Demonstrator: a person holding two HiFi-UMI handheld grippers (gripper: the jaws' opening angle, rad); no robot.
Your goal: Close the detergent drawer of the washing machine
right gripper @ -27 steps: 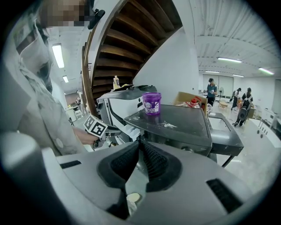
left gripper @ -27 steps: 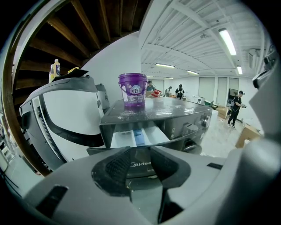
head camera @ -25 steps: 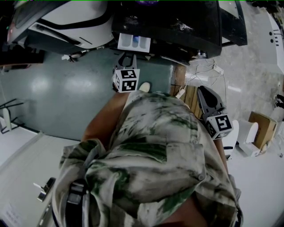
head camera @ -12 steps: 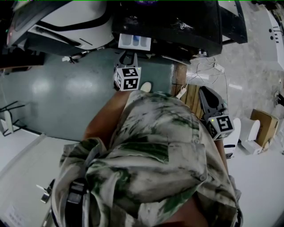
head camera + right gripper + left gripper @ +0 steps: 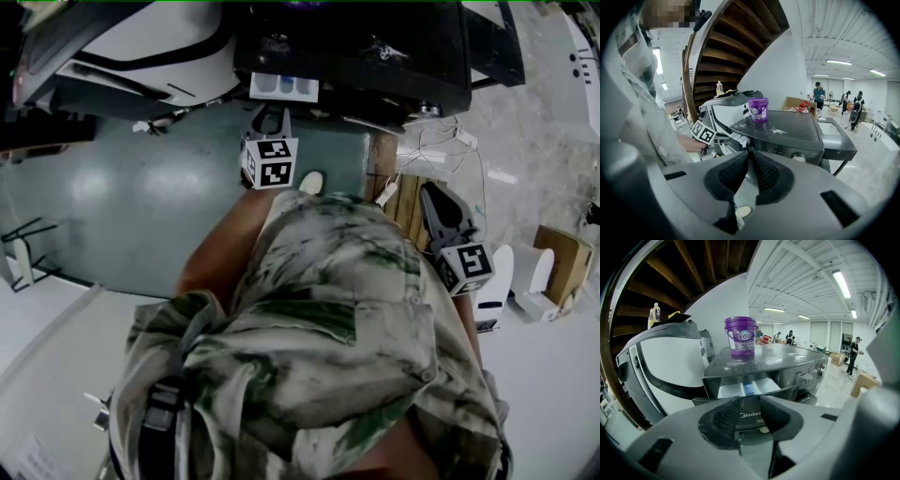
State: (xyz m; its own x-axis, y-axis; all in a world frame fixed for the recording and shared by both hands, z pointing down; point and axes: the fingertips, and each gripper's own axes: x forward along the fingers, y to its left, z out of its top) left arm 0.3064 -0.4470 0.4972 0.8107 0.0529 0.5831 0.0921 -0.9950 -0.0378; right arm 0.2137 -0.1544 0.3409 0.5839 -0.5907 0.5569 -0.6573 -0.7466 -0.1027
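Left gripper (image 5: 751,405), jaws spread, faces the open drawer (image 5: 747,388). Right gripper (image 5: 748,159), jaws pressed together, hangs idle. Risk: an off-centre push could jam the drawer.

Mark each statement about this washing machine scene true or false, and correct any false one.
1. The detergent drawer is fully shut. False: it stands partly out, with white and blue compartments showing.
2. A purple tub stands on top of the washing machine. True.
3. The right gripper grips the drawer. False: its jaws are together on nothing, off to the machine's side.
4. The left gripper faces the drawer front with its jaws apart. True.
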